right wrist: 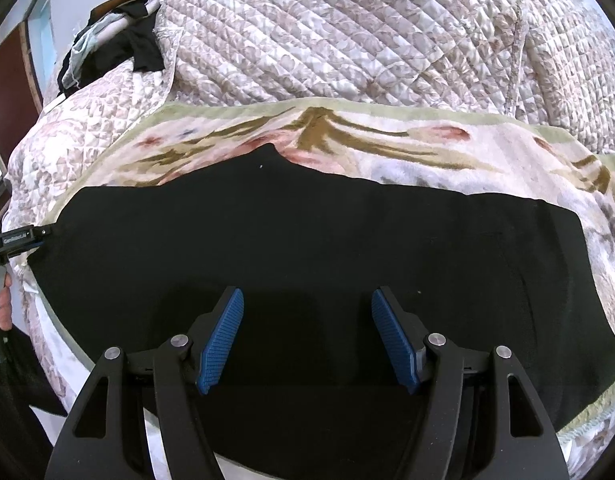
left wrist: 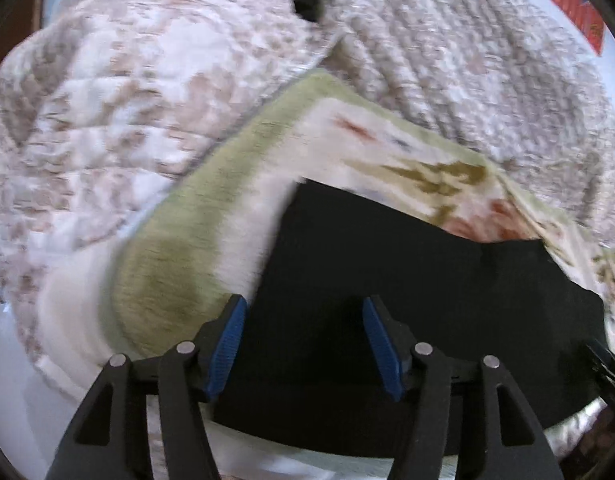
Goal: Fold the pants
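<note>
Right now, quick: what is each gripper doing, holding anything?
Left gripper: open, nothing between its pads, above the black pants.
Right gripper: open, empty, over the pants.

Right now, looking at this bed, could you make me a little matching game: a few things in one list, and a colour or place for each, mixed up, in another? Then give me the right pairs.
Things:
1. pants
2. floral blanket
3. quilt
4. gripper pads

Descriptions:
A. blue and ribbed
B. black, spread flat
C. green-bordered, lying under the black cloth
D. pale, stitched in diamonds, at the back

Pairs: 1-B, 2-C, 3-D, 4-A
</note>
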A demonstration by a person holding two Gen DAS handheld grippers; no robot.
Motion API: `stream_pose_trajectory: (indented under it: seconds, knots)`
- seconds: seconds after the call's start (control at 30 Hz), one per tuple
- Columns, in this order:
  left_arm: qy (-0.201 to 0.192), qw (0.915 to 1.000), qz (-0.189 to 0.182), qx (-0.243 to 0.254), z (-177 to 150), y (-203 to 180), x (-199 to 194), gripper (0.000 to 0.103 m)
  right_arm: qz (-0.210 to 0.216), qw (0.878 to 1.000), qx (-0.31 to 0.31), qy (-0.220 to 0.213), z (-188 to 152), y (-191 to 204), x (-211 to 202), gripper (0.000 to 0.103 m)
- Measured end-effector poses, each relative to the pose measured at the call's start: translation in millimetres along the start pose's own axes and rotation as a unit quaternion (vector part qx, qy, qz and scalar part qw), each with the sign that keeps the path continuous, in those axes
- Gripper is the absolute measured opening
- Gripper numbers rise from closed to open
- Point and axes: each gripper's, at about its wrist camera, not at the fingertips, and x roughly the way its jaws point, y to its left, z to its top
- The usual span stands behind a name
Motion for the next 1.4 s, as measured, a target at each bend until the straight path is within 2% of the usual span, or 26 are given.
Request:
stream_pose_trajectory:
  seconds: [0.1, 0.2, 0.3, 0.37, 0.4, 0.47, 0.5, 0.63, 0.83, 0.9, 1.03, 1.13, 1.2, 1.23, 1.27, 1.33, 1.4]
  knots:
    - [0.001, 0.9998, -0.010, 0.019, -3, -12, 3, 0.062, 0.005, 1.000, -0.002, -0.001, 0, 1, 0, 0.067]
    - [-0.003, 0.9999, -0.007, 0.013, -2, -11, 5, 0.059, 0.009, 1.000, 0.003, -0.001, -1, -2, 0, 0.067]
    - [-0.007, 1.0000, -0.004, 0.001, 0, -9, 6, 0.039, 0.016, 1.000, 0.017, 0.000, 0, -6, -1, 0.067]
    - [-0.004, 0.9998, -0.021, -0.002, 1, -12, 7, 0.011, 0.021, 0.999, 0.024, -0.001, 0, -7, -2, 0.067]
    - [-0.002, 0.9995, -0.031, 0.001, 1, -15, 7, 0.009, 0.022, 0.999, 0.026, -0.002, 1, -7, -2, 0.067]
    - [-0.004, 0.9995, -0.029, 0.011, 1, -23, 5, 0.008, 0.022, 0.999, 0.029, -0.006, 1, -7, -5, 0.067]
    - [-0.003, 0.9992, -0.039, 0.008, 2, -26, 3, 0.008, 0.021, 0.999, 0.030, -0.009, 2, -7, -6, 0.067]
    - [-0.012, 0.9958, -0.091, 0.003, 10, -45, -12, 0.008, 0.020, 0.999, 0.043, -0.022, 4, -14, -14, 0.067]
    - [-0.004, 0.9820, -0.185, 0.037, 17, -118, -28, 0.008, 0.019, 0.996, 0.078, -0.038, 9, -29, -24, 0.067]
    - [0.011, 0.9746, -0.217, 0.052, 13, -150, -24, 0.008, 0.016, 0.995, 0.089, -0.045, 10, -36, -29, 0.067]
    - [0.044, 0.9628, -0.256, 0.075, -2, -206, -3, 0.008, 0.008, 0.992, 0.111, -0.057, 10, -52, -38, 0.067]
    - [0.084, 0.9559, -0.263, 0.099, -22, -241, 22, 0.009, 0.004, 0.990, 0.132, -0.055, 8, -65, -41, 0.067]
    - [0.110, 0.9549, -0.254, 0.107, -34, -251, 36, 0.010, 0.006, 0.988, 0.146, -0.049, 6, -72, -40, 0.067]
    - [0.117, 0.9533, -0.258, 0.105, -37, -252, 36, 0.014, 0.006, 0.987, 0.151, -0.046, 5, -75, -40, 0.067]
    - [0.119, 0.9506, -0.269, 0.100, -37, -252, 35, 0.022, 0.008, 0.987, 0.155, -0.045, 5, -77, -40, 0.067]
    - [0.120, 0.9411, -0.302, 0.094, -34, -251, 24, 0.033, 0.010, 0.986, 0.158, -0.047, 4, -78, -41, 0.067]
    - [0.101, 0.9357, -0.322, 0.103, -27, -251, 5, 0.035, 0.014, 0.986, 0.160, -0.050, 5, -78, -41, 0.067]
